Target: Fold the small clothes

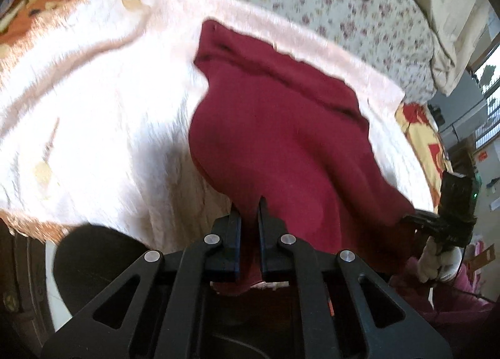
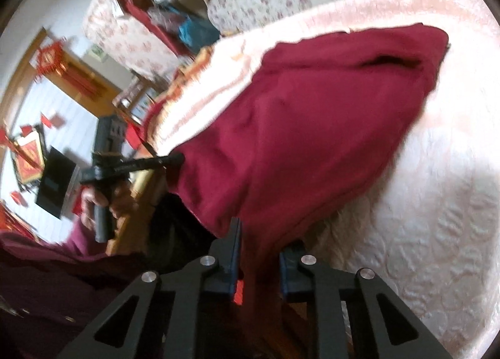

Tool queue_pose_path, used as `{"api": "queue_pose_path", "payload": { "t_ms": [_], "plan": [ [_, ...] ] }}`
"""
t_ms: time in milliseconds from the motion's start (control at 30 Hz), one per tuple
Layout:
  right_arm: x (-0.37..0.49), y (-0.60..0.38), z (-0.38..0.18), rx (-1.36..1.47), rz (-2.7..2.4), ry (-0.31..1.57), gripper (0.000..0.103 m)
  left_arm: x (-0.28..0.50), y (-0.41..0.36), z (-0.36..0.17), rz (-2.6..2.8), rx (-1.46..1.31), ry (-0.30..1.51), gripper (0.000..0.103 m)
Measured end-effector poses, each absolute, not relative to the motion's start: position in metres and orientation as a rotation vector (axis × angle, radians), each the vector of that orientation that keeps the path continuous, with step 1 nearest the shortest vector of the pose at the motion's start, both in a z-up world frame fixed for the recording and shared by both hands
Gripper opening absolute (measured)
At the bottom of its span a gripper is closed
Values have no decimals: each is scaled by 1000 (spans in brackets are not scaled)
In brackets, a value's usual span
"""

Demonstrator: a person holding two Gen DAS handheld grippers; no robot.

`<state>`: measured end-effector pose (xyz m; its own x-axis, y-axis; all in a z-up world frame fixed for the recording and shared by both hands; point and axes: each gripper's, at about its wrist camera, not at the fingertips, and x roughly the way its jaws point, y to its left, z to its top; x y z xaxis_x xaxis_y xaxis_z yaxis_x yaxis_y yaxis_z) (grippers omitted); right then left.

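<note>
Dark red knit garment [image 1: 281, 127] lay draped over a pale pink quilted blanket [image 1: 103, 102] on the bed. Left tool [image 1: 249, 218], at 6 o'clock, was clamped tight on its near hem; right tool [image 2: 261, 240] gripped the hem's other corner, jaws narrowly parted by the cloth.

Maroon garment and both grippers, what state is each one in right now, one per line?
Maroon garment: near edge lifted at two points, far part lying on the pink blanket.
Left gripper: shut on the garment's edge.
Right gripper: fingers closed on a bunched fold of the garment.
</note>
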<state>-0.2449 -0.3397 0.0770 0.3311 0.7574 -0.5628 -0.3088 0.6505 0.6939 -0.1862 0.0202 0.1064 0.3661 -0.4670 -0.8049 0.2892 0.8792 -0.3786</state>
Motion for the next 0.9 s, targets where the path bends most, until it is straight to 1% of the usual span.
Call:
{"api": "queue_pose_path", "payload": {
  "t_ms": [200,367,667,900],
  "plan": [
    [-237,-341,81,539,733,984,18,-176,26,121,-480,-207,1036,7],
    [-223,-354,92,550,698,922,17,-158,22,134,-475,-206,988,7],
    [-178,-400,109,633,561,761,16,-91,6,151,-429,-223,891,7],
    [-127,-425,106,685,442,743,15,-31,-18,144,-399,-217,889,7]
  ]
}}
